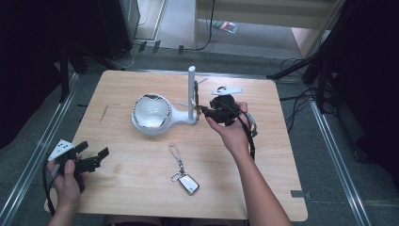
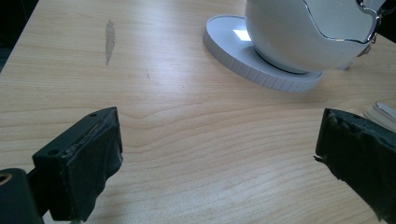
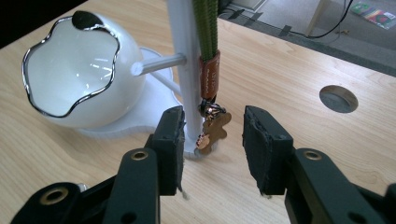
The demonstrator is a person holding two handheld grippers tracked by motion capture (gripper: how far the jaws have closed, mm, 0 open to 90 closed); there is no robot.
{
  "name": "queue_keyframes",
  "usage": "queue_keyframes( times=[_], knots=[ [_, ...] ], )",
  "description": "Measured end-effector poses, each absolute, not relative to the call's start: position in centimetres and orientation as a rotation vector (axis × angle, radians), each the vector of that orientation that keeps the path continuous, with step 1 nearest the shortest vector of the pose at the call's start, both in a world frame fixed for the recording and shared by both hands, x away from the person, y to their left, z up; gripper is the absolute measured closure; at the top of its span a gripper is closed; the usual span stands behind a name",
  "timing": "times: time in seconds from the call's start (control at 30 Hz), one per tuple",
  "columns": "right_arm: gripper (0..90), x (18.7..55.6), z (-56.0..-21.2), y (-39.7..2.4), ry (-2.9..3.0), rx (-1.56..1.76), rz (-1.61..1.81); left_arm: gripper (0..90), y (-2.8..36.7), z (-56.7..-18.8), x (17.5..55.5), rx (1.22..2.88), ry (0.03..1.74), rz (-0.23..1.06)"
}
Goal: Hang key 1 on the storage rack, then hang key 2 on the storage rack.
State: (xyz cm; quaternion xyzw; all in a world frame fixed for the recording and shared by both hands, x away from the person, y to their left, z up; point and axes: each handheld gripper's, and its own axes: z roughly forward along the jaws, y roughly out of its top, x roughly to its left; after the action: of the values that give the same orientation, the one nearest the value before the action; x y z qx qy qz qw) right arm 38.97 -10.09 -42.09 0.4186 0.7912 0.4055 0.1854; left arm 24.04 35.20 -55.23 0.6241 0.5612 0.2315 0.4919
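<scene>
Two grippers on this table (image 1: 141, 183), and the action sits with the right gripper (image 3: 212, 140), jaws spread partway around a small copper bear charm (image 3: 215, 130) without pressing it. That charm dangles from a brown leather tab on an olive-green strap keychain (image 3: 208, 28), hanging against the white post (image 3: 184, 70) of a jewellery stand (image 1: 190, 94), just beside its white scalloped bowl (image 3: 70, 79). Judging by the look, the strap is soft and limp, the charm light and free to swing, so a pinch on the charm could slip; the stiffer leather tab above it looks the safer hold. The left gripper (image 2: 215, 158) idles near the table's front left corner, jaws wide apart with bare wood between them. A second keychain (image 1: 183, 176) with a silvery fob lies flat on the table, well apart from the stand. Where the strap hooks on is cut off at the top of the right gripper view, and from the high view the hand covers it.
</scene>
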Motion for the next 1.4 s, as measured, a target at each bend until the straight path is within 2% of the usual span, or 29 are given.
queue_keyframes(
  times=[1.4],
  knots=[
    [51.6, 36.2, -45.3, -5.8, 2.557, 1.086, 0.740, 1.1, 35.3, -55.2, 24.0, 1.514, 1.362, 0.553]
  ],
)
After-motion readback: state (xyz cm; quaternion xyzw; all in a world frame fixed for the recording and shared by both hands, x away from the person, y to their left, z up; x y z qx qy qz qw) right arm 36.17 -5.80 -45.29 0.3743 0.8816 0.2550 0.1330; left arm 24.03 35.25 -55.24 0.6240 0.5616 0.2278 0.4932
